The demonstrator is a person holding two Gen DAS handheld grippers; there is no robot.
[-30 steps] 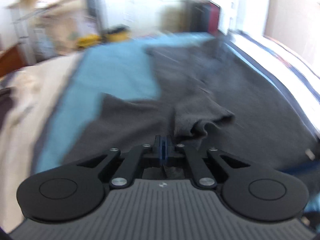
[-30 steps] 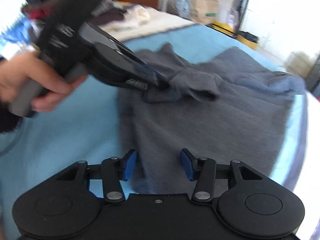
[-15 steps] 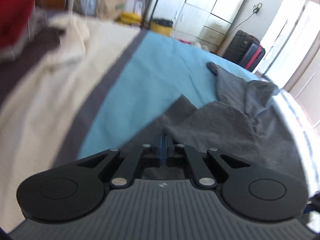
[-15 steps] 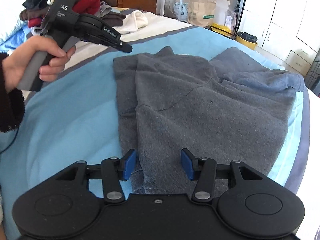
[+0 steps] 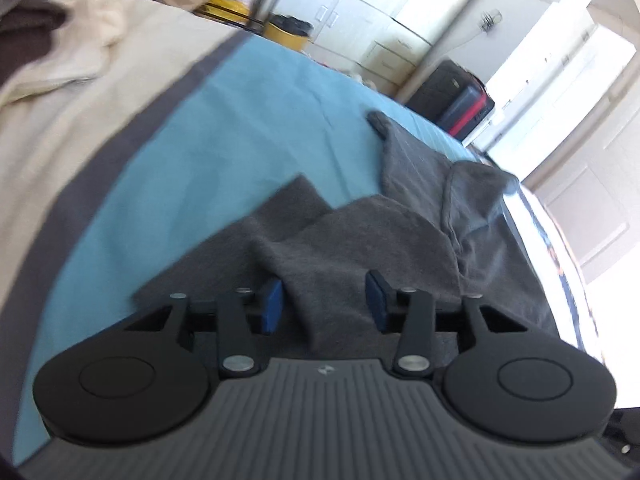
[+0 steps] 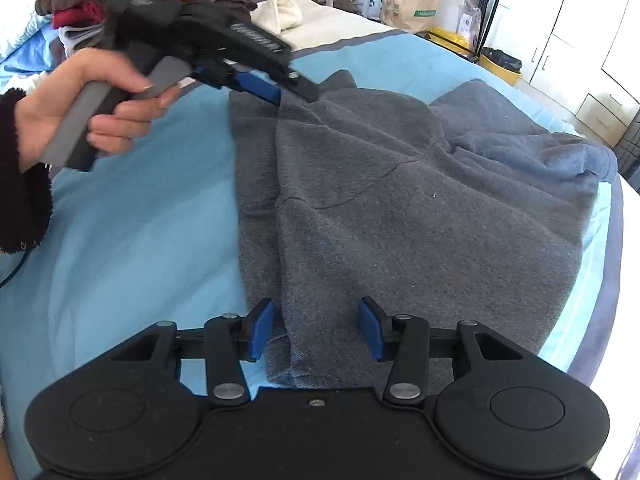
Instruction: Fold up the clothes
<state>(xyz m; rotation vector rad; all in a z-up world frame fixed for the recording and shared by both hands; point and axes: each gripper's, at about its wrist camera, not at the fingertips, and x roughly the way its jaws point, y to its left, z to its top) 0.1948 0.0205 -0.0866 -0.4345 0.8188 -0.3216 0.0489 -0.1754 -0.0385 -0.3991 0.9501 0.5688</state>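
**Left side folded in, both grippers free above the grey sweater**

Here the person's left hand (image 6: 92,108), in a fuzzy dark sleeve, holds the black two-finger left gripper (image 5: 324,300) over the near-left shoulder of the dark grey fleece sweater (image 6: 400,208). Its jaws have just been opening, and in its own view the blue pads (image 5: 272,304) stand a narrow way apart with cloth beneath them but nothing pinched. That reads as a release: the fold has been laid where it belongs and the tool lets go so the flap stays put.

The right gripper (image 6: 316,330) hangs above the sweater's near hem, jaws moderately wide and gripping nothing. It likely waits there to take the hem edge for the next fold.

The sweater lies on the light blue bedsheet (image 6: 120,240), roughly at the middle of the bed. Its left side is doubled inward, making a long straight edge down that side, and a narrower strip of grey shows beside it. The right side is unfolded, bunched and rumpled toward the far right corner. A pile of mixed clothes (image 6: 80,8) sits well apart at the far left.
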